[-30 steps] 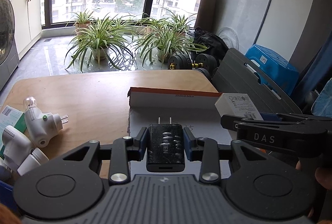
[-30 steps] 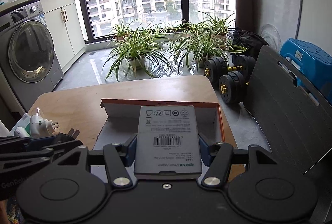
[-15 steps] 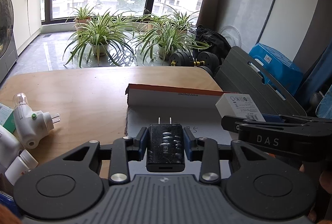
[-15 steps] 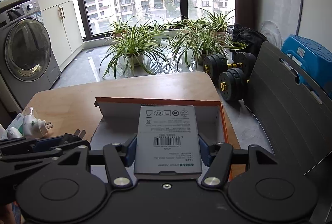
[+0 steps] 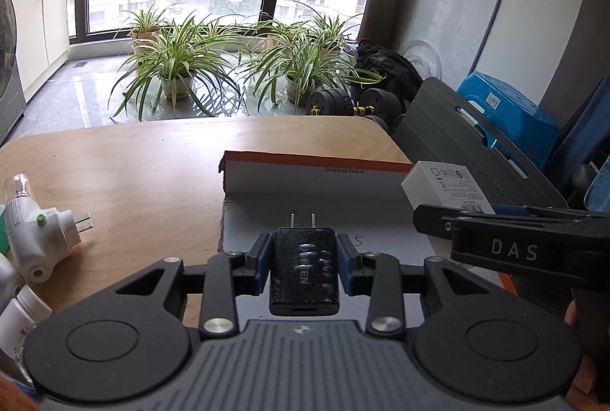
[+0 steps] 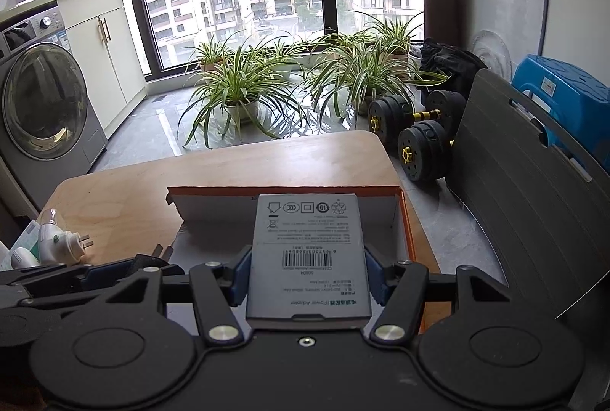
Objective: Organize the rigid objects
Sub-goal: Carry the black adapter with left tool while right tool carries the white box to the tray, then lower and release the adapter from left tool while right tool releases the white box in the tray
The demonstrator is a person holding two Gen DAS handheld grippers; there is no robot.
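Black charger is clamped in the left tongs, narrowly parted, pads pressed on its two long sides; prongs are pointed toward 12 o'clock, long axis along the tongs' own line. White power adapter is gripped in the right tongs, set about half apart on its wider body, long axis also toward 12. Both items are held above the open orange-edged box on the worktop; height above the box floor cannot be told. From the left view the adapter is seen at 2 o'clock, beside the charger, not touching. Box floor is judged directly below and toward 12 of both tongs, so lowering is what remains. A white plug-in lamp and bottles are left at 9 o'clock on the worktop, nearer the left hand.
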